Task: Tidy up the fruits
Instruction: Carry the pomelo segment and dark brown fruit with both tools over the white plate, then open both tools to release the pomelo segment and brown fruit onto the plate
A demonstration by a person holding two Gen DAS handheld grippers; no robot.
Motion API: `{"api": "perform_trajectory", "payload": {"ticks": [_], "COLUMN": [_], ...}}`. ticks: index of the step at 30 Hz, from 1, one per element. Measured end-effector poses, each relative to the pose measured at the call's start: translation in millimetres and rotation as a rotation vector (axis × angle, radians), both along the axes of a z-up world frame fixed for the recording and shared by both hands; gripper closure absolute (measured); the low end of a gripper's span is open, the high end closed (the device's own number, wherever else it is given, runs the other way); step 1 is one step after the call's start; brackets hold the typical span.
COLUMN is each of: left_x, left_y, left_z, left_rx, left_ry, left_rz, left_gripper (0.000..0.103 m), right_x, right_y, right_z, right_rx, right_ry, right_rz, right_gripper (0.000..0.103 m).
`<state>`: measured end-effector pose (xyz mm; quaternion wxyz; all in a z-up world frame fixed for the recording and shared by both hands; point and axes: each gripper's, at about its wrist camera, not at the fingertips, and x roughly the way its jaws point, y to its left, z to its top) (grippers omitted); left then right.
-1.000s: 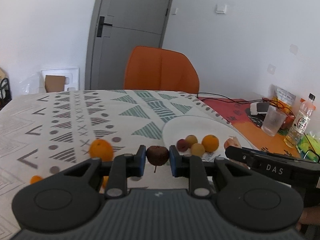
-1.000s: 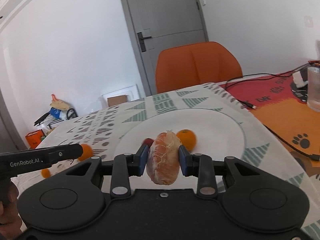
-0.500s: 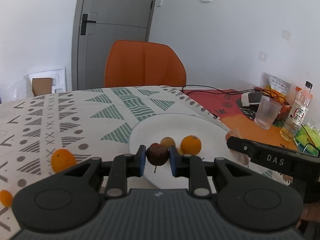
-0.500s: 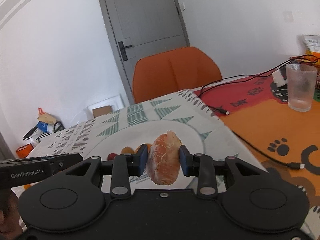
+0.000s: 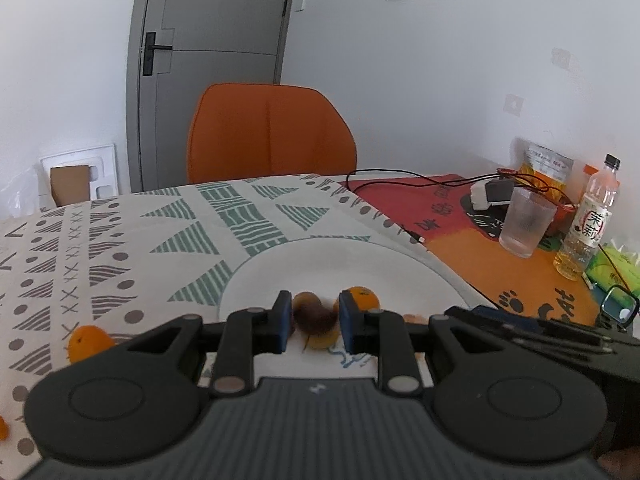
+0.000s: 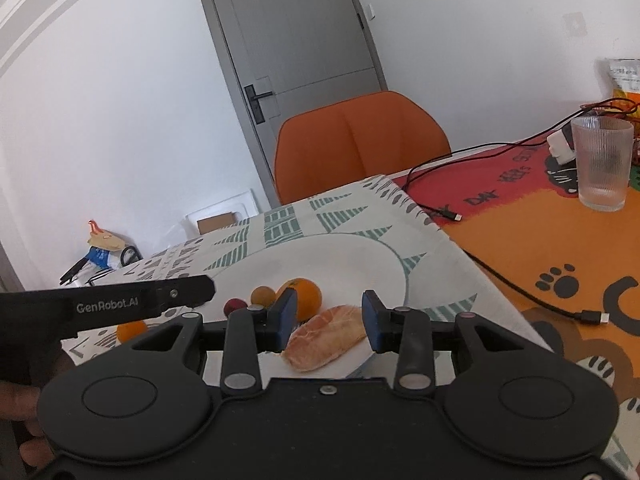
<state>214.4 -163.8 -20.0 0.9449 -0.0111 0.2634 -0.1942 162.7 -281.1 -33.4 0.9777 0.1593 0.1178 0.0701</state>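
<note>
A white plate [image 5: 360,264] lies on the patterned tablecloth; it also shows in the right wrist view [image 6: 352,256]. My left gripper [image 5: 311,322] is over the plate's near edge, jaws a little apart, with a dark brown fruit [image 5: 314,316] blurred between them. An orange [image 5: 362,298] and a yellow fruit [image 5: 320,340] lie on the plate. My right gripper [image 6: 330,320] is open over the plate. A peeled citrus piece [image 6: 324,338] lies on the plate below it. An orange [image 6: 306,294], a small yellow fruit [image 6: 262,295] and a red fruit [image 6: 235,306] lie beside it.
A loose orange [image 5: 86,342] lies on the cloth left of the plate, also in the right wrist view [image 6: 130,330]. A glass [image 5: 524,222], a bottle [image 5: 588,224], cables and packets stand at the right. An orange chair [image 5: 272,136] stands behind the table.
My right gripper has opened and the peeled citrus piece now lies on the plate. My left gripper has moved over the plate and its jaws have widened around the dark fruit.
</note>
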Motion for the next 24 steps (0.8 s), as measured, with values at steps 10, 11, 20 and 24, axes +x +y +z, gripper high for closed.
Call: {"api": "perform_trajectory", "payload": {"ticks": [10,11,20,24], "left_x": [-15.6,-18.4,-40.6,-50.1], "left_y": [33.6,38.5,78.9,95.5], "left_z": [4.4,6.0,17.1,18.8], "left_rx": [-0.024,-0.025,-0.047,-0.058], "left_ry": [0.022,0.015,-0.030,-0.045], "left_rz": [0.091,0.106,0.196,0.232], "left_gripper": [0.046,0.036,0.013,0.013], "right_x": [-9.2,-10.6,-22.7,-28.0], "right_y": [16.2,18.4,46.2,57.1], "right_z": [4.2,4.8,12.8,16.6], "right_rx": [-0.009,-0.016,-0.050,-0.056], "right_ry": [0.021,0.019,-0.010,-0.029], "right_rz": [0.001,-0.008,0.038,0.067], "right_gripper": [0.050,0.049,0.018,0.008]}}
